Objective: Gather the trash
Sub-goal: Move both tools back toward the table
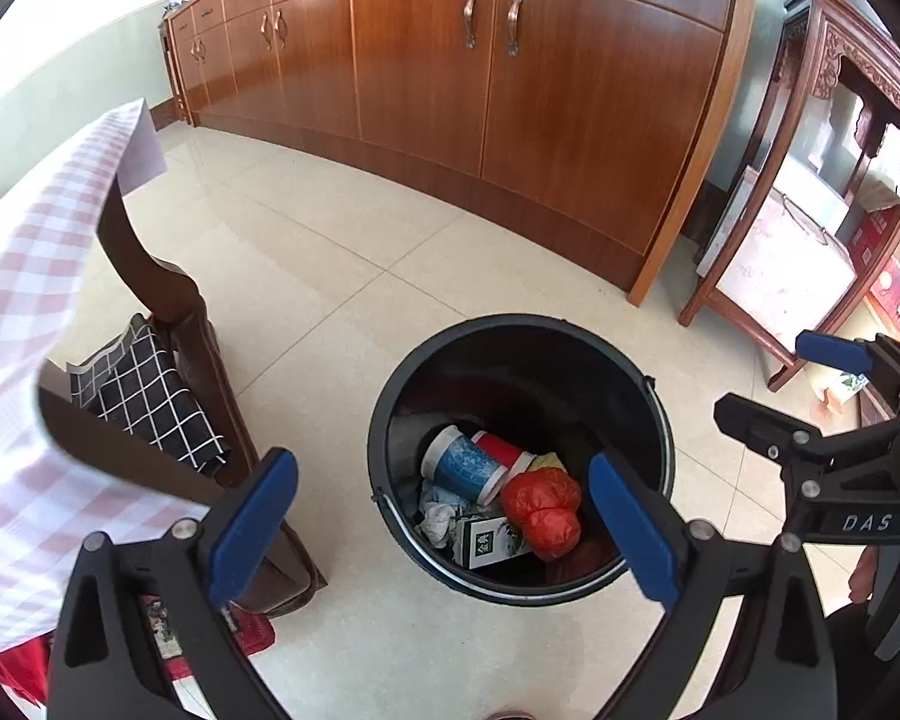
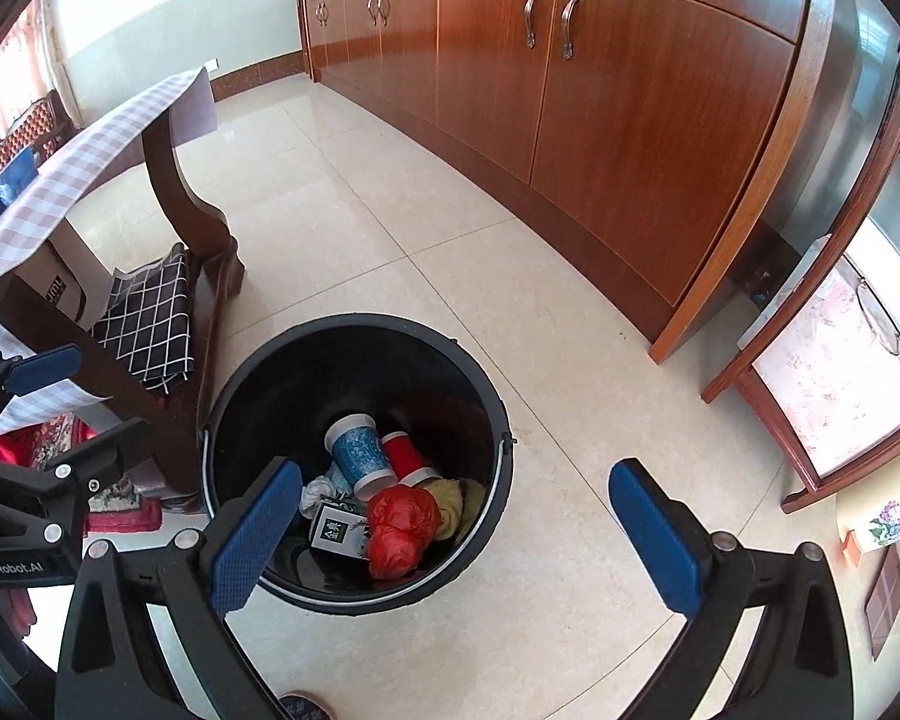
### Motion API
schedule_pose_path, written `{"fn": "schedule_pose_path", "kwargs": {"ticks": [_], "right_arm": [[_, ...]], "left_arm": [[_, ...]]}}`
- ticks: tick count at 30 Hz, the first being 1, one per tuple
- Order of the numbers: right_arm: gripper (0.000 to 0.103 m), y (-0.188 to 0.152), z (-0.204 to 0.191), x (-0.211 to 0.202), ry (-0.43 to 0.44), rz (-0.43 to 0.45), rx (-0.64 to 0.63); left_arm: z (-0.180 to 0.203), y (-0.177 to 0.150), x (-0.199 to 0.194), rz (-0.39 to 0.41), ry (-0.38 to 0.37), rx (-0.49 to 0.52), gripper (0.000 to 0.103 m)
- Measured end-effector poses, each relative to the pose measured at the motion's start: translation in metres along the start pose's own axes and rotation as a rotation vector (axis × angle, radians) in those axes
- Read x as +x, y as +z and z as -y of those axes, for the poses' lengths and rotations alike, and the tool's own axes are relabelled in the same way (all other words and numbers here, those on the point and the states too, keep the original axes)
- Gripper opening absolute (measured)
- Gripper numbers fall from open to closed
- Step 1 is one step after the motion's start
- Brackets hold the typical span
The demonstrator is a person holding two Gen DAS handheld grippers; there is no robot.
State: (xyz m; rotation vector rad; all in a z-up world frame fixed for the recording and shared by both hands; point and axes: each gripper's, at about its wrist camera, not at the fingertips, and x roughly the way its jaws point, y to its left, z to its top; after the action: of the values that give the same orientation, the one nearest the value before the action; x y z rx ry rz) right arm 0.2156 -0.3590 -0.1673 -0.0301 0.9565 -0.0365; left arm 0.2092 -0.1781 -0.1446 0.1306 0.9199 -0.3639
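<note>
A black trash bucket (image 1: pixel 390 408) stands on the tiled floor, also in the right wrist view (image 2: pixel 234 396). Inside lie a blue cup (image 1: pixel 459 465), a red cup (image 1: pixel 501 450), a red crumpled bag (image 1: pixel 543 510), a small box (image 1: pixel 489 540), white tissue (image 1: pixel 438 516) and a yellow cloth (image 2: pixel 456 501). My left gripper (image 1: pixel 444 531) is open and empty above the bucket. My right gripper (image 2: pixel 456 531) is open and empty above the bucket's right side; it also shows at the right of the left wrist view (image 1: pixel 774 387).
A table with a pink checked cloth (image 1: pixel 24 300) and a dark wooden leg (image 1: pixel 150 282) stands left of the bucket. A black grid-pattern cushion (image 1: pixel 150 396) lies under it. Wooden cabinets (image 1: pixel 480 72) run along the back. A carved wooden stand (image 1: pixel 810 252) is at the right.
</note>
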Motion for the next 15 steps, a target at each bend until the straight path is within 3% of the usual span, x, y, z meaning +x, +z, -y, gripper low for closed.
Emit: {"fn": "schedule_pose_path", "kwargs": {"ticks": [15], "right_arm": [[0.103,0.005,-0.032,-0.069,-0.012,0.142,0.013]], "left_arm": [[-0.023,-0.011,-0.079,0.115,0.050,-0.028,0.099]]}}
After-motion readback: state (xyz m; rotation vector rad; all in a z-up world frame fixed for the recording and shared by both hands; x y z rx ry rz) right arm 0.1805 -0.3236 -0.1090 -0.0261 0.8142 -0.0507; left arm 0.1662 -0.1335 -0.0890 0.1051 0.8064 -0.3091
